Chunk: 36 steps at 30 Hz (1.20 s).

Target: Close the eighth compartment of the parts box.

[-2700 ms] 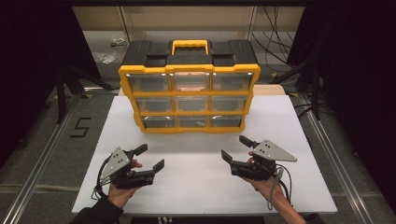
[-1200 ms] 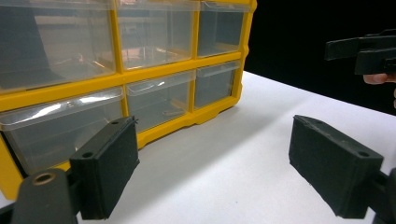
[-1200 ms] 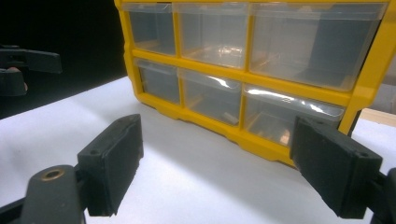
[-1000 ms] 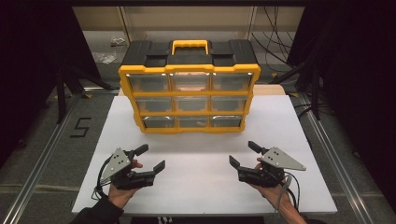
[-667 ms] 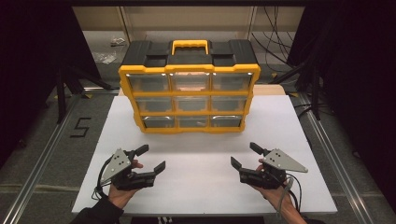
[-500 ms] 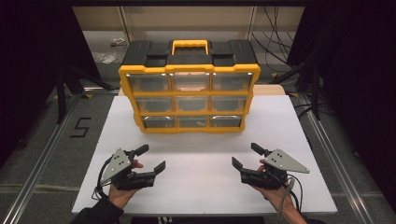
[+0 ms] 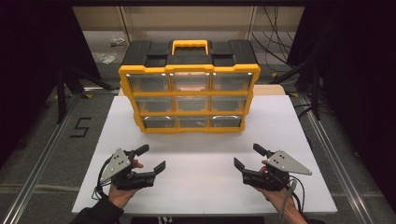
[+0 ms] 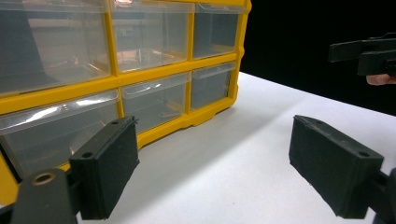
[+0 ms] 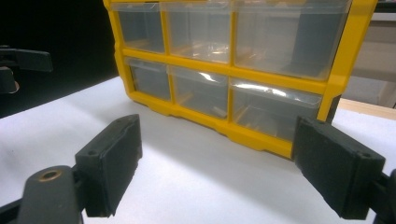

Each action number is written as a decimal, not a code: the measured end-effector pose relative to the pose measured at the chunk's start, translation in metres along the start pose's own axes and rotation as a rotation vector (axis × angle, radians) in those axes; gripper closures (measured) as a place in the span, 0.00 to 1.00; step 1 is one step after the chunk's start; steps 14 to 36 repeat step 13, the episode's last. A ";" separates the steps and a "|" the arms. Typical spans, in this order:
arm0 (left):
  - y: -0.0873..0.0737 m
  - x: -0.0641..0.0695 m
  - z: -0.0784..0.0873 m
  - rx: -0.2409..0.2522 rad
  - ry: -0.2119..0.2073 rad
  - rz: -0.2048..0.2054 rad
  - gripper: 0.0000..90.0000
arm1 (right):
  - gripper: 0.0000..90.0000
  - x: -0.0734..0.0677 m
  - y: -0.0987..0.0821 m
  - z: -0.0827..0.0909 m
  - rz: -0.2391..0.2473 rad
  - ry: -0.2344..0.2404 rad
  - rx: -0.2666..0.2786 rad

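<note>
A yellow and black organiser (image 7: 189, 100) with three rows of clear drawers and a yellow handle stands upright at the back of the white table (image 7: 201, 186). All its drawers are closed. My left gripper (image 7: 152, 157) rests low at the front left, open and holding nothing. My right gripper (image 7: 247, 156) mirrors it at the front right, also open with nothing in it. In the left gripper view the open gripper (image 8: 219, 163) faces the organiser (image 8: 154, 70). The right gripper view shows its gripper (image 9: 215, 168) wide apart before the organiser (image 9: 280, 81).
Bare white tabletop lies between both grippers and the organiser. Metal rails run along the floor on either side (image 7: 42, 163). Cables (image 7: 275, 28) and dark stands sit behind the table. A "5" mark (image 7: 80, 127) is on the floor at left.
My right gripper has drifted slightly right and toward the near edge. The left gripper and the organiser have stayed still.
</note>
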<state>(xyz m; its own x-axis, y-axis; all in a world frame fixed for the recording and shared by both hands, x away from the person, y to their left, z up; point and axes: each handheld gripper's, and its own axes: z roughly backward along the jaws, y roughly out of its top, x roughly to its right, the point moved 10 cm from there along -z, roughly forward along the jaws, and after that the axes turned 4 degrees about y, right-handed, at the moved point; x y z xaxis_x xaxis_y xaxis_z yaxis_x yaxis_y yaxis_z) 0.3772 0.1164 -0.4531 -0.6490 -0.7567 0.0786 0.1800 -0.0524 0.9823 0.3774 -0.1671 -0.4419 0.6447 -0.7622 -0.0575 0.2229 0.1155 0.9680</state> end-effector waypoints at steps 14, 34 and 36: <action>0.000 0.000 0.000 0.002 -0.001 -0.002 0.17 | 0.19 0.000 0.000 0.000 0.002 0.000 0.004; 0.000 0.000 0.000 0.002 -0.001 -0.002 0.17 | 0.19 0.000 0.000 0.000 0.002 0.000 0.004; 0.000 0.000 0.000 0.002 -0.001 -0.002 0.17 | 0.19 0.000 0.000 0.000 0.002 0.000 0.004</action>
